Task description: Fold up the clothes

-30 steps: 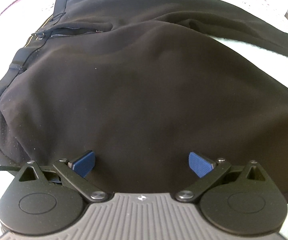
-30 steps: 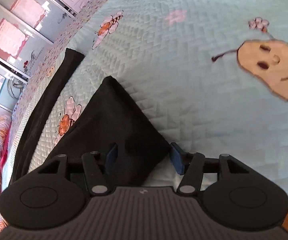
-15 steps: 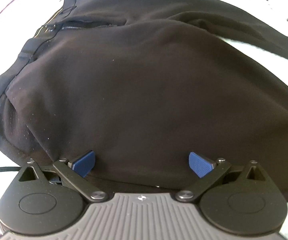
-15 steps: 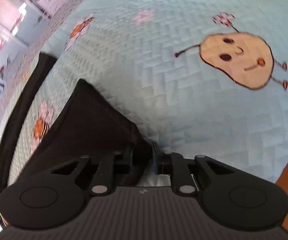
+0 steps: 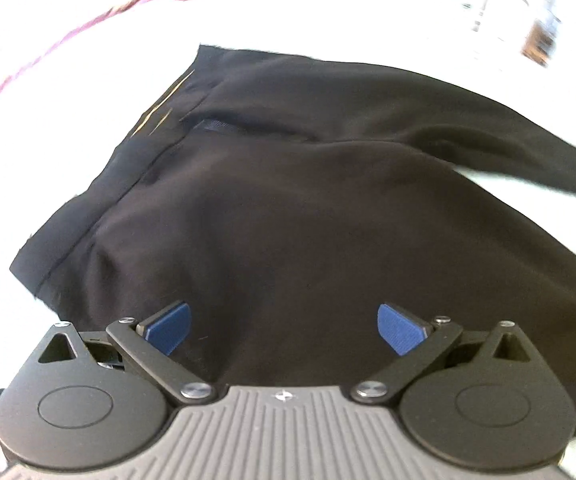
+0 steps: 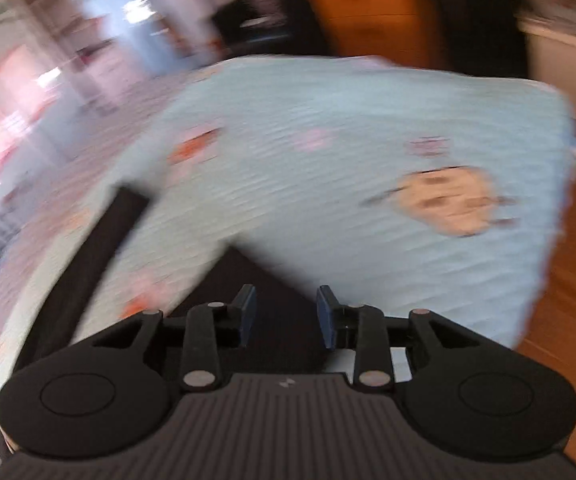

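Observation:
Black trousers (image 5: 307, 208) lie spread on a pale bed cover, waistband and zip fly at the left. My left gripper (image 5: 284, 328) hovers open above the seat of the trousers, nothing between its blue pads. In the blurred right wrist view, my right gripper (image 6: 286, 312) is above the end of one trouser leg (image 6: 248, 276). Its jaws are opening; dark cloth shows in the gap between them, and the pads do not press on it. The other leg (image 6: 100, 248) runs as a dark strip at the left.
A light blue quilted bedspread (image 6: 327, 184) with flower and cartoon prints covers the bed; its far edge and right corner drop to a wooden floor (image 6: 567, 280). Shelves and furniture stand blurred beyond the bed. A red patterned fabric (image 5: 88, 28) borders the bed's far left.
My left gripper drew back and up, so more of the trousers shows. My right gripper narrowed on the leg end, then rose and widened again; its view is now motion-blurred.

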A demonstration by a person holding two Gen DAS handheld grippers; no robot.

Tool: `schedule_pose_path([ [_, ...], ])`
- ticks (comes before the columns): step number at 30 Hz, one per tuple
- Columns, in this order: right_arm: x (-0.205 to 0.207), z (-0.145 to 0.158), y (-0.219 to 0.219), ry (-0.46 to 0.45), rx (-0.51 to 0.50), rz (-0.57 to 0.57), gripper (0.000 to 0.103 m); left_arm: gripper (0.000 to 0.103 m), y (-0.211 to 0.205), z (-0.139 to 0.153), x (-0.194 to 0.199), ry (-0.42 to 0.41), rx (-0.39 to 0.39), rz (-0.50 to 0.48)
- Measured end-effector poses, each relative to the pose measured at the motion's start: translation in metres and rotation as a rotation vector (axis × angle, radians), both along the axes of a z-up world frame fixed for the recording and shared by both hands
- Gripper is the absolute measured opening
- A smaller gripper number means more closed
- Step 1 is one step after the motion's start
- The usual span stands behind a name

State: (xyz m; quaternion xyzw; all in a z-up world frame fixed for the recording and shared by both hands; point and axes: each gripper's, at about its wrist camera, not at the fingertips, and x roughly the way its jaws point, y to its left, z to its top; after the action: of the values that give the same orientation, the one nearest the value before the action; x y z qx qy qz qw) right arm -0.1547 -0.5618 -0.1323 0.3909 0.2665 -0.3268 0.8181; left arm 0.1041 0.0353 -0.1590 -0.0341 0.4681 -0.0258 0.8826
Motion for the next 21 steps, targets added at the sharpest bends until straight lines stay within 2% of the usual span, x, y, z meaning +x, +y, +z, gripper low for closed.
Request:
schedule_pose_path([
  [1, 0.013, 0.000, 0.013, -0.022, 0.012, 0.065, 0.039, 0.102, 0.010, -0.004, 0.003, 0.014, -0.021, 0.026],
  [4, 0.056, -0.005, 0.054, -0.099, 0.072, 0.260, 0.039, 0.102, 0.033, -0.012, 0.008, 0.019, -0.014, 0.096],
  [7, 0.111, -0.009, 0.110, -0.124, 0.090, 0.499, 0.039, 0.102, 0.054, -0.014, 0.015, 0.015, -0.064, 0.156],
  [12, 0.202, 0.000, 0.214, -0.110, 0.001, 0.853, 0.039, 0.102, 0.075, -0.016, 0.037, 0.001, -0.087, 0.202],
  [14, 0.237, 0.005, 0.257, -0.112, -0.047, 0.988, 0.039, 0.102, 0.082, -0.017, 0.044, -0.004, -0.118, 0.217],
  [15, 0.253, 0.007, 0.277, -0.118, -0.073, 1.057, 0.039, 0.102, 0.085, -0.016, 0.047, -0.012, -0.159, 0.218],
  [17, 0.287, 0.005, 0.316, -0.126, -0.065, 1.166, 0.039, 0.102, 0.092, -0.012, 0.056, -0.024, -0.245, 0.217],
  [19, 0.322, -0.002, 0.346, -0.113, -0.013, 1.221, 0.039, 0.102, 0.094, -0.007, 0.068, -0.048, -0.300, 0.205],
  [21, 0.356, -0.008, 0.375, -0.104, -0.006, 1.266, 0.038, 0.102, 0.093, -0.006, 0.082, -0.075, -0.264, 0.207],
])
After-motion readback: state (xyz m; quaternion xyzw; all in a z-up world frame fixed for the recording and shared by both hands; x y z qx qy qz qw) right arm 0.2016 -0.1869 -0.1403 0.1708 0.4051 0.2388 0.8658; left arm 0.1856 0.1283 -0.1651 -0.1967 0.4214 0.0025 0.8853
